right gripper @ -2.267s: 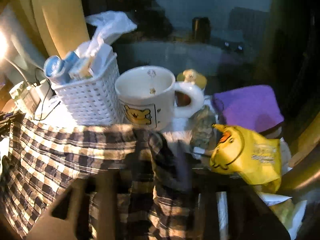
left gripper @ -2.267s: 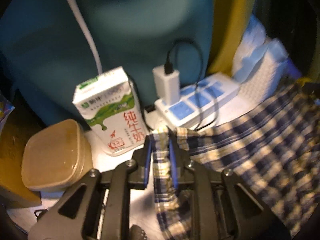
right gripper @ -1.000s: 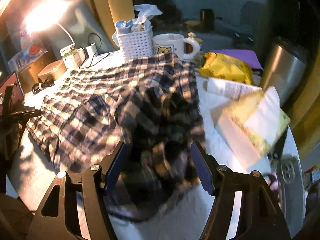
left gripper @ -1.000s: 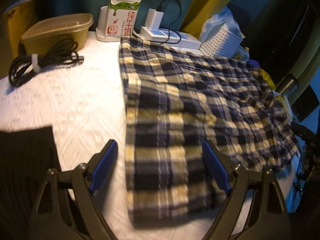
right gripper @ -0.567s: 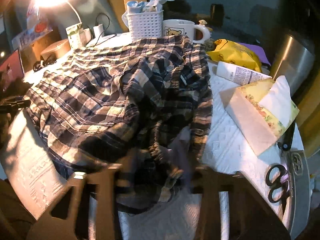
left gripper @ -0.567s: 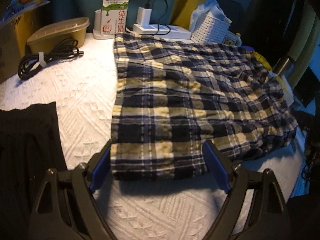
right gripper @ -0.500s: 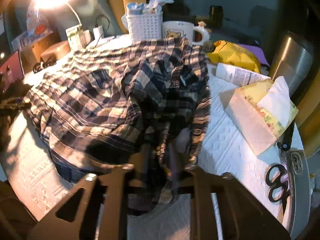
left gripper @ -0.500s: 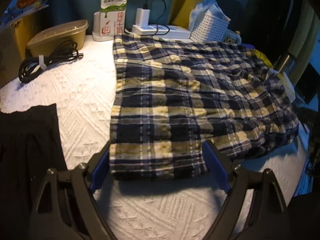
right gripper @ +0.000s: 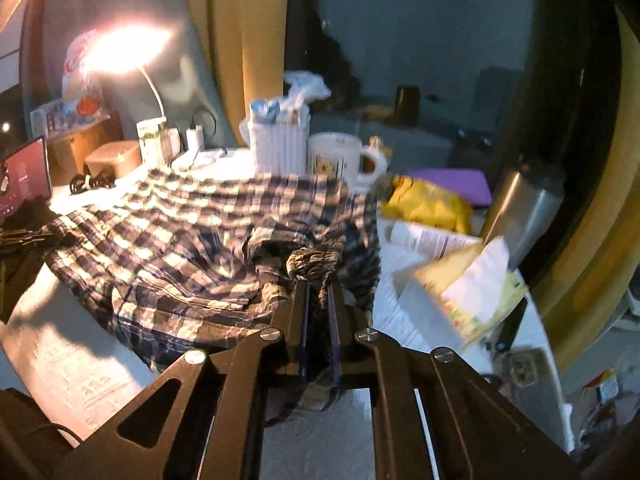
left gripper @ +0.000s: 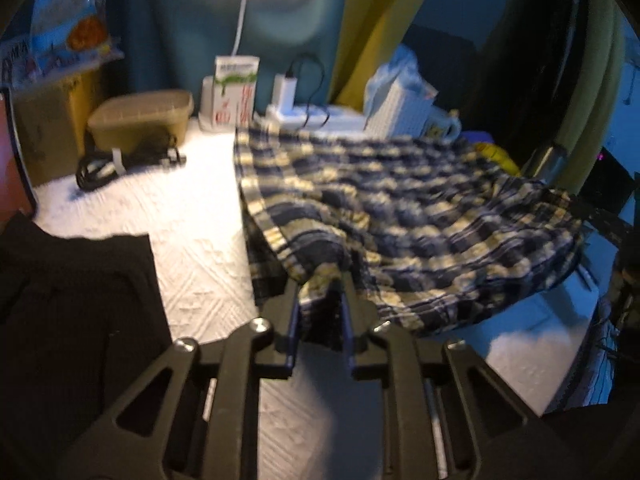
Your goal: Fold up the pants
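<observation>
left wrist view: both jaws pinch the plaid pants

left wrist view, left to right: a black garment (left gripper: 72, 300) on the white worktop (left gripper: 192, 220), a coiled cable (left gripper: 120, 162) before a tan lidded tub (left gripper: 140, 118), a milk carton (left gripper: 234, 88), a power strip (left gripper: 312, 114). the plaid pants (left gripper: 400, 208) lie spread mid-worktop. the left gripper (left gripper: 320, 304) has just closed its jaws, clamping the near hem. right wrist view: a white basket (right gripper: 282, 146) stuffed with packets, a mug (right gripper: 340, 158), a tissue box (right gripper: 460, 296). the right gripper (right gripper: 318, 300), jaws just closed, clenches bunched waistband.
</observation>
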A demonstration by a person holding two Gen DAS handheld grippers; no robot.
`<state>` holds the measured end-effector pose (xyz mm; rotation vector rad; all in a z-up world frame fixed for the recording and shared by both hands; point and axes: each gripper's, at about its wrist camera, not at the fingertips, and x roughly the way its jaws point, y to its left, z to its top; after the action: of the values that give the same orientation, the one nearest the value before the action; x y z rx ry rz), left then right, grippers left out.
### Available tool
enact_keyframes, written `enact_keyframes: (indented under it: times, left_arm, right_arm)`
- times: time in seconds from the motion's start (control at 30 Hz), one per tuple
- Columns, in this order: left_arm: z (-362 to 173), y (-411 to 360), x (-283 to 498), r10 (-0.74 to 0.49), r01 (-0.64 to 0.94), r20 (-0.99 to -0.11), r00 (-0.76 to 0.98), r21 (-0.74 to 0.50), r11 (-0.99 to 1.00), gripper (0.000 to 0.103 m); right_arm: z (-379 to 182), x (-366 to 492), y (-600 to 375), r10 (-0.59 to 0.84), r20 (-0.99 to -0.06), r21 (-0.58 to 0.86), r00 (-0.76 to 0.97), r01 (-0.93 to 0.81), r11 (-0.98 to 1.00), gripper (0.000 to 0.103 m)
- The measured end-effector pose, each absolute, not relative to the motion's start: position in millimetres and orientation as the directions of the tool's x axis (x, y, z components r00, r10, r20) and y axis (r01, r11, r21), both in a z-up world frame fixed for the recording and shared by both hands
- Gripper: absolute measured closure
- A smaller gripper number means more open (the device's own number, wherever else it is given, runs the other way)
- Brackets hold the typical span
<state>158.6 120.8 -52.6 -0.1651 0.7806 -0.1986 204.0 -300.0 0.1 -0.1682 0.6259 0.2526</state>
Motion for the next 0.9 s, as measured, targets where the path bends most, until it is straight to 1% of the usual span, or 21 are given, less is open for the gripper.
enact_keyframes:
  times: [0.17, 0.27, 0.43, 0.5, 0.63, 0.8, 0.9]
  left_arm:
    - [-24, 111, 132, -0.266, 0.156, -0.637, 0.724, -0.224, 0.962, 0.088]
    - [-18, 109, 118, -0.281, 0.164, -0.634, 0.721, -0.238, 0.957, 0.088]
    - [-37, 108, 90, -0.307, 0.152, -0.682, 0.664, -0.279, 0.948, 0.088]
    - [-52, 107, 81, -0.317, 0.135, -0.711, 0.627, -0.302, 0.944, 0.088]
    - [-71, 103, 64, -0.335, 0.124, -0.737, 0.587, -0.327, 0.937, 0.088]
    - [-75, 98, 47, -0.335, 0.119, -0.752, 0.568, -0.327, 0.937, 0.088]
    - [-86, 101, 39, -0.317, 0.093, -0.779, 0.541, -0.319, 0.943, 0.088]
  right_arm:
    - [18, 189, -307, 0.179, -0.552, -0.086, 0.814, -0.270, 0.959, 0.094]
    - [23, 178, -313, 0.171, -0.543, -0.088, 0.822, -0.258, 0.962, 0.094]
    - [15, 161, -330, 0.147, -0.565, -0.076, 0.812, -0.228, 0.971, 0.093]
    - [4, 156, -339, 0.134, -0.588, -0.064, 0.798, -0.210, 0.976, 0.093]
    - [-19, 150, -354, 0.133, -0.632, -0.011, 0.764, -0.180, 0.984, 0.093]
    - [-35, 141, -366, 0.130, -0.659, 0.020, 0.741, -0.155, 0.988, 0.093]
    - [-41, 137, -371, 0.129, -0.671, 0.028, 0.731, -0.148, 0.989, 0.093]
